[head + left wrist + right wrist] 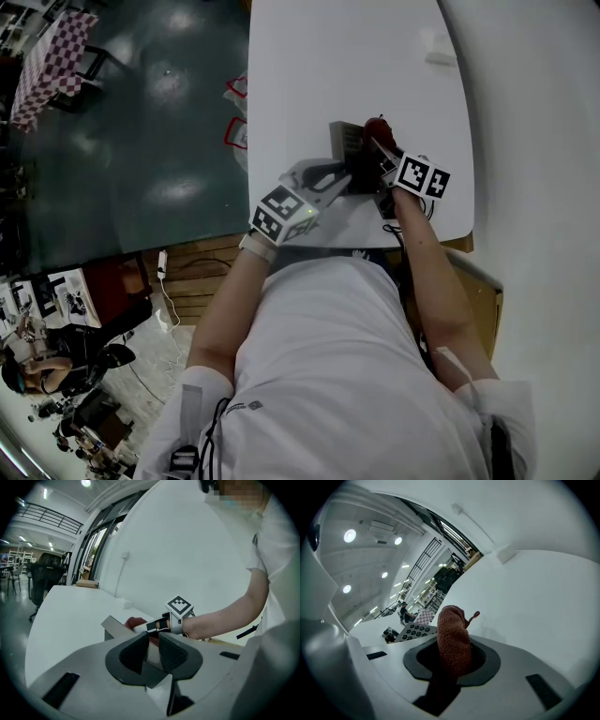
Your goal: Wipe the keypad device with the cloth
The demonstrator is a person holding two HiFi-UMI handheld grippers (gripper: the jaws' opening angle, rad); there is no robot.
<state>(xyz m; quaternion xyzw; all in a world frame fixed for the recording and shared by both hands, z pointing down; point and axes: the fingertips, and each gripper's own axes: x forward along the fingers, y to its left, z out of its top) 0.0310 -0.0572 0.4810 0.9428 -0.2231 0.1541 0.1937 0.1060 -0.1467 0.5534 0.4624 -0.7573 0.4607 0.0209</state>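
Observation:
The keypad device (pixel 347 142) is a thin grey slab with round buttons, held up off the white table (pixel 319 66). My left gripper (pixel 349 178) is shut on its near edge, and the slab (pixel 116 628) runs into the narrow gap between the dark pads (pixel 176 653). The right gripper (pixel 381 148) is shut on a red-brown knitted cloth (pixel 378 127), just right of the device. In the right gripper view the cloth (pixel 453 641) sticks up out of the jaws, with the button face (pixel 415 631) to its left. The left gripper view shows the cloth (pixel 135 621) behind the slab.
A small white block (pixel 437 49) lies at the table's far right, near the curved white wall (pixel 544 141). The table's left edge drops to a dark floor (pixel 141 141). A cardboard box (pixel 87 583) sits at the far end. My bare forearms cross the near table edge.

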